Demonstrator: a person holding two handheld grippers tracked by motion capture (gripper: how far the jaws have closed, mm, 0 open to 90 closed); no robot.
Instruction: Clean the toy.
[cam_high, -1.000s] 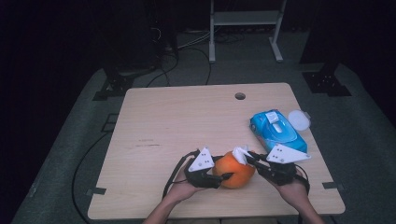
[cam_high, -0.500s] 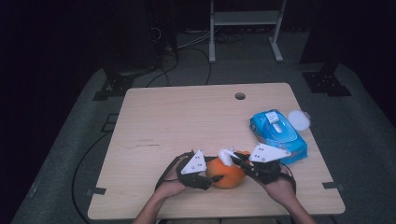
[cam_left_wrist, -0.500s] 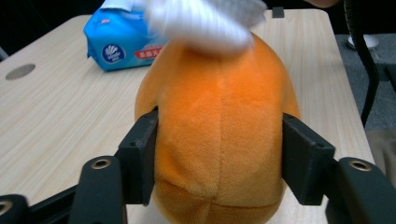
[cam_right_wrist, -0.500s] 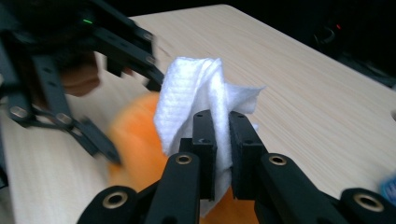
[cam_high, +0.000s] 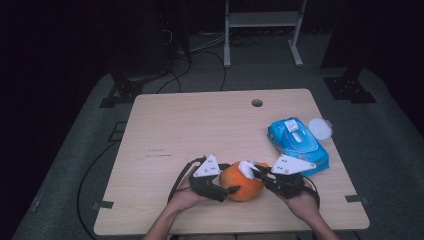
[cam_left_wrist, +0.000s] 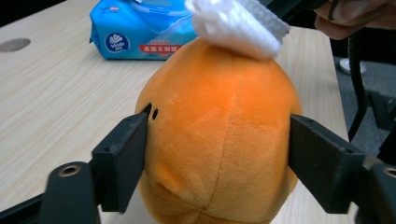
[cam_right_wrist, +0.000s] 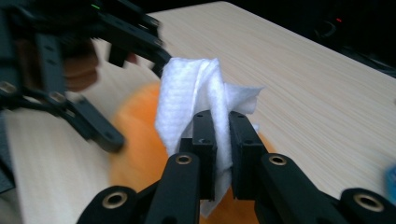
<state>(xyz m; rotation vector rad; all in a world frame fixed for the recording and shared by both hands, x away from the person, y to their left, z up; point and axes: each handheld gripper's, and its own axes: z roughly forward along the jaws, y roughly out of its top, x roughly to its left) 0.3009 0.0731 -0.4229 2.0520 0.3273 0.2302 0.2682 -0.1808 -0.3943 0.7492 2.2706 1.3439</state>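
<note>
Jaws of left gripper (cam_left_wrist: 219, 154) just opening, flanking orange plush toy (cam_left_wrist: 219, 140); soft, light, squashy — grip mid-body. Right gripper (cam_right_wrist: 217, 140) jaws clamped on limp white wipe (cam_right_wrist: 196, 93).

The plush toy (cam_high: 242, 181) sits on the table (cam_high: 200, 130), near its front edge. The left gripper (cam_high: 231, 190) is just left of the toy, with a jaw on each side of it. The right gripper (cam_high: 256, 171) is just right of the toy. The wipe (cam_high: 246, 167) lies on top of the toy. The wipes pack (cam_high: 298, 142) lies behind the toy, to the right. The round lid (cam_high: 320, 128) is just right of the pack.
</note>
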